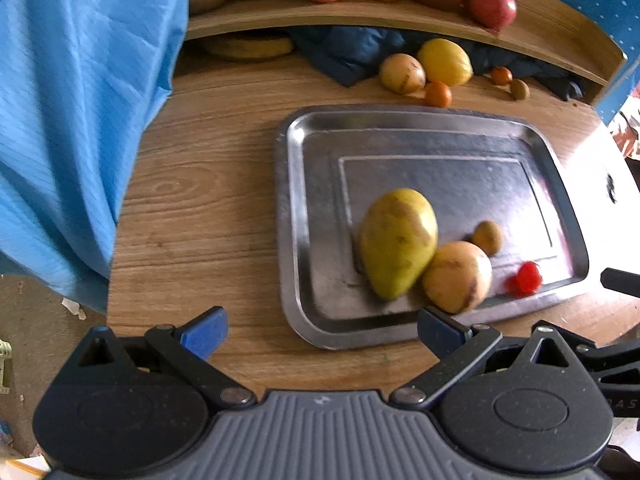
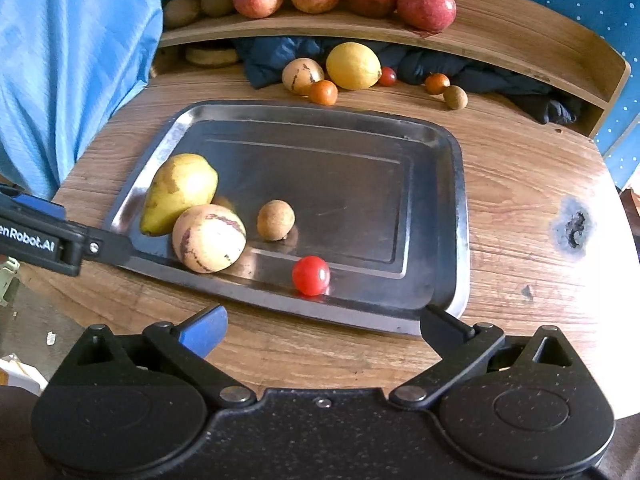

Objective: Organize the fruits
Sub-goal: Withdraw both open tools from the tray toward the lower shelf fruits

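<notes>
A metal tray [image 1: 292, 208] [image 2: 448, 200] lies on the wooden table. It holds a green-yellow mango [image 1: 396, 242] [image 2: 178, 190], a striped pale melon [image 1: 456, 276] [image 2: 208, 238], a small brown fruit [image 1: 487, 237] [image 2: 275, 220] and a red cherry tomato [image 1: 524, 279] [image 2: 311, 275]. My left gripper [image 1: 320, 334] is open and empty at the tray's near left corner; it also shows in the right wrist view [image 2: 60, 240]. My right gripper [image 2: 322, 334] is open and empty just before the tray's near edge.
Behind the tray lie a lemon [image 2: 353, 65], another striped melon [image 2: 302, 76], small oranges [image 2: 323, 92], a tomato [image 2: 387, 76] and a brown fruit [image 2: 455, 97]. A wooden shelf [image 2: 500, 36] carries several apples [image 2: 426, 8]. Blue cloth [image 2: 72, 60] hangs left.
</notes>
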